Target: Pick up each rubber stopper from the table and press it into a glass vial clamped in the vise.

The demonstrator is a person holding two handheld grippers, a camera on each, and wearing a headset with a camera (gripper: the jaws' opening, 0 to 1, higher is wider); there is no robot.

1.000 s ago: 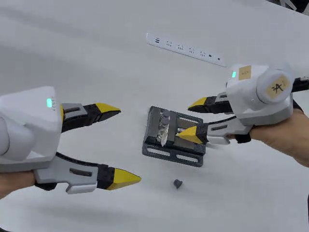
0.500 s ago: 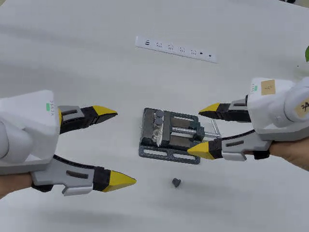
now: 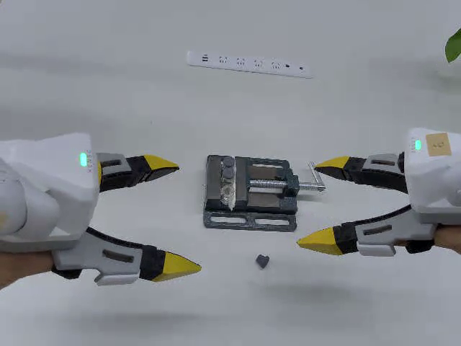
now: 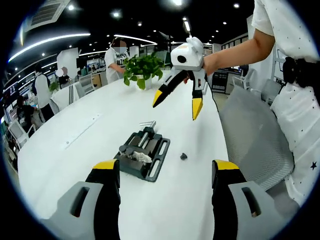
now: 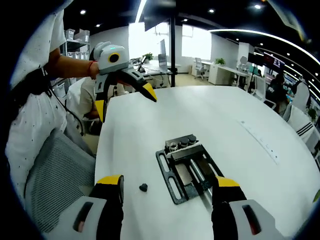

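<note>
**One small stopper waits to be picked up**

On the left, the left gripper (image 3: 187, 216) hovers with its fingers (image 3: 162, 165) wide open and nothing in them. In the middle, the vise (image 3: 251, 220) sits on the white surface (image 3: 108, 94). It holds glass vials (image 3: 228, 191) clamped at its 9 o'clock end. The loose rubber stopper (image 3: 263, 261) lies on the surface at 6 o'clock from the vise, near it but not touching. On the right, at 3 o'clock from the vise, the right gripper (image 3: 308, 204) is wide open and empty too.

The stopper looks tiny, light and squashy. A hard pinch might make it pop away. I think it is best to hold it gently by its sides, near the wide top. Glass breaks easily, so the push should be soft and straight down.
</note>
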